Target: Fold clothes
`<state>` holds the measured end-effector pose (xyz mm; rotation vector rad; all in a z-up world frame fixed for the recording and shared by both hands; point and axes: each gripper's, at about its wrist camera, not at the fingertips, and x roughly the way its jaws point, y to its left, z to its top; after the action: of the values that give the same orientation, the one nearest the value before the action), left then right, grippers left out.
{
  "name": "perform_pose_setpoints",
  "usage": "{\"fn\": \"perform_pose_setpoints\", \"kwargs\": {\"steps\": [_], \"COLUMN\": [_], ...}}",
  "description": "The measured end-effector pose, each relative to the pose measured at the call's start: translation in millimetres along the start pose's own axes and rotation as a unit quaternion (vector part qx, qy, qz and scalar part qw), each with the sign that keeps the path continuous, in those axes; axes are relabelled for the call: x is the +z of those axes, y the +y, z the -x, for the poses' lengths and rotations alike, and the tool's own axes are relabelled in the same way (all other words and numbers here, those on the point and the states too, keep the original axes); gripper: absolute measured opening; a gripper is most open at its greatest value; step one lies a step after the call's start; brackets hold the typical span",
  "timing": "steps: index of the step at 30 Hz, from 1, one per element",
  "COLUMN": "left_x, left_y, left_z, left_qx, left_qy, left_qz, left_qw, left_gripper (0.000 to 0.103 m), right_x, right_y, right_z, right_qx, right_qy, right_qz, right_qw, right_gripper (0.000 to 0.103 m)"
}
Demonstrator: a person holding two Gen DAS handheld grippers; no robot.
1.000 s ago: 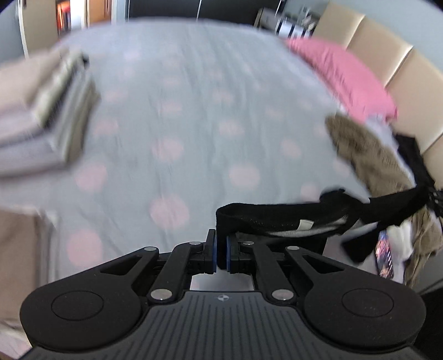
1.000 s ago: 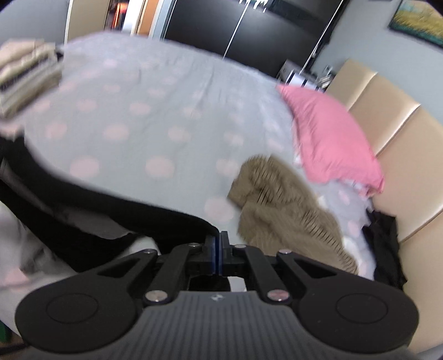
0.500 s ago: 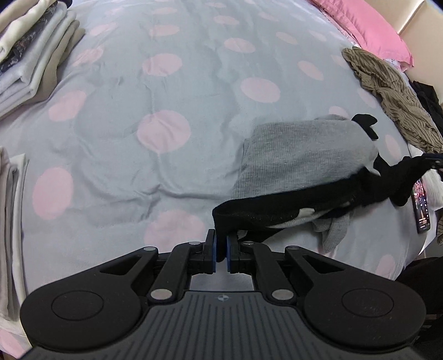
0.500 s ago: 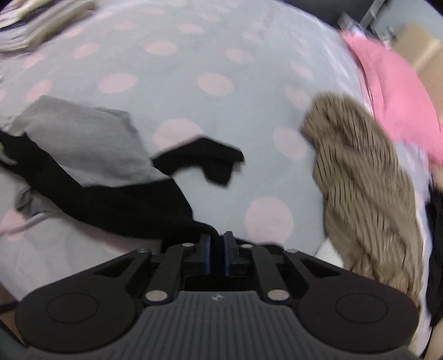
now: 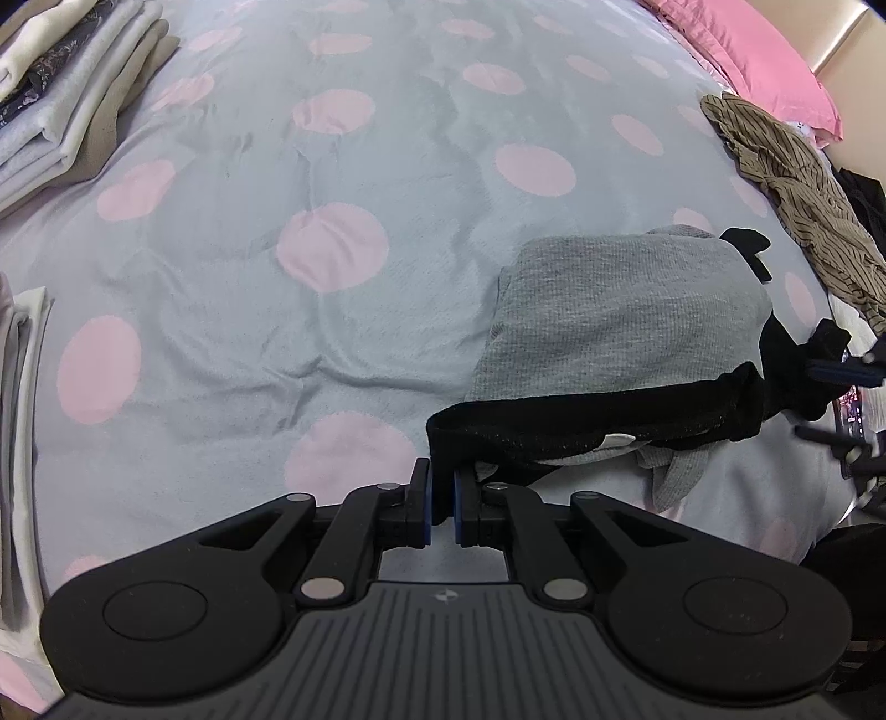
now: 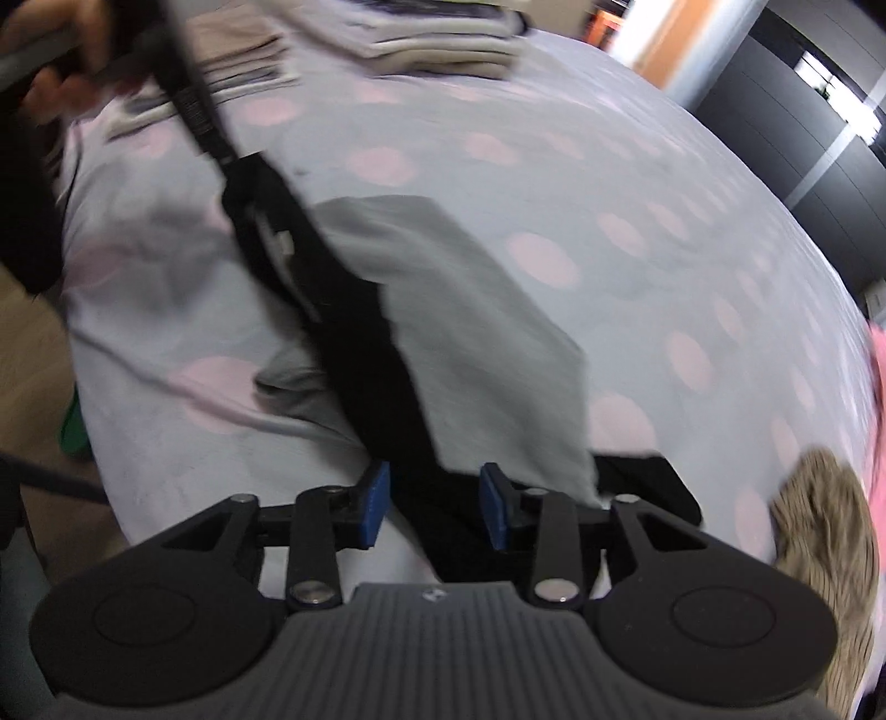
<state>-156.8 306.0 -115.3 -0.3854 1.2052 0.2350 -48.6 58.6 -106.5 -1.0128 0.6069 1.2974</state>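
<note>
Garment [image 5: 620, 310] lies between folded stack [image 5: 66, 99] and brown top [image 5: 797, 183].

The left gripper [image 5: 441, 507] pinches the black band [image 5: 598, 423] of a grey garment [image 5: 626, 315] lying near the bed [image 5: 310, 166]'s right edge; folded clothes [image 5: 72, 105] sit at its far left corner.

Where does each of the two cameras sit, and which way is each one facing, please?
Left wrist: sits behind the left tool, looking steeply down the dotted bed cover; the tool is shut on the black waistband of the grey garment.
Right wrist: sits behind the right tool, looking along the waistband towards the folded stack; its jaws are opening around black fabric, and a hand shows top left.
Shared: garment, cover, brown striped top.
</note>
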Motion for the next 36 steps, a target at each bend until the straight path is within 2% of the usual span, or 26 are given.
{"fn": "perform_pose_setpoints", "kwargs": {"steps": [6, 9, 11, 12, 15, 17, 20, 24, 27, 31, 32, 34, 35, 36], "left_x": [-0.5, -0.9, -1.7, -2.0, -1.9, -1.5, -0.4, 2.5, 5.0, 5.4, 3.9, -0.3, -3.1, -6.3], "left_y": [2.2, 2.4, 2.1, 2.0, 2.0, 1.1, -3.0, -18.5, -37.2, -69.2, -77.1, -91.4, -96.7, -101.3], "left_z": [0.4, 1.0, 1.1, 1.0, 1.4, 2.2, 4.8, 12.8, 19.6, 26.1, 26.8, 25.4, 23.9, 22.0], "left_qx": [-0.004, -0.005, -0.004, -0.004, -0.004, -0.004, -0.005, -0.014, -0.024, -0.039, -0.041, -0.042, -0.039, -0.034], "left_qy": [-0.001, -0.003, -0.004, -0.004, -0.005, -0.007, -0.015, -0.038, -0.061, -0.093, -0.1, -0.106, -0.107, -0.107], "left_qz": [0.001, -0.001, -0.002, -0.003, -0.004, -0.005, -0.012, -0.044, -0.086, -0.161, -0.179, -0.213, -0.226, -0.24], "left_qw": [1.0, 1.0, 1.0, 1.0, 1.0, 1.0, 0.9998, 0.9982, 0.9941, 0.9817, 0.9778, 0.9704, 0.9674, 0.9644], "left_gripper": [0.005, 0.005, 0.005, 0.005, 0.005, 0.005, 0.005, 0.005, 0.006, 0.01, 0.013, 0.031, 0.034, 0.042], "right_x": [11.4, 14.4, 15.2, 15.4, 12.7, 10.8, 10.9, 13.1, 9.3, -0.2, -3.0, -8.5, -11.8, -15.3], "right_y": [1.5, -1.0, 1.2, 2.2, 3.4, 4.7, 3.4, -23.1, -48.8, -72.0, -74.7, -80.0, -83.8, -87.9], "right_z": [-29.7, -35.0, -31.8, -28.7, -14.9, -7.1, -1.1, 12.6, 21.7, 24.6, 22.3, 15.9, 13.1, 10.5], "right_qx": [0.011, 0.042, 0.054, 0.064, 0.091, 0.095, 0.051, -0.021, -0.075, -0.134, -0.149, -0.177, -0.184, -0.19], "right_qy": [0.01, 0.017, 0.018, 0.018, 0.012, 0.008, 0.0, -0.017, -0.02, -0.007, 0.001, 0.019, 0.028, 0.037], "right_qz": [0.019, 0.009, 0.013, 0.016, 0.012, 0.011, 0.0, -0.065, -0.123, -0.176, -0.177, -0.18, -0.185, -0.192], "right_qw": [1.0, 0.999, 0.998, 0.998, 0.996, 0.995, 0.999, 0.998, 0.989, 0.975, 0.973, 0.967, 0.965, 0.962], "right_gripper": [0.045, 0.04, 0.016, 0.012, 0.011, 0.002, 0.001, 0.001, 0.0, 0.0, 0.0, 0.0, 0.0, 0.0]}}
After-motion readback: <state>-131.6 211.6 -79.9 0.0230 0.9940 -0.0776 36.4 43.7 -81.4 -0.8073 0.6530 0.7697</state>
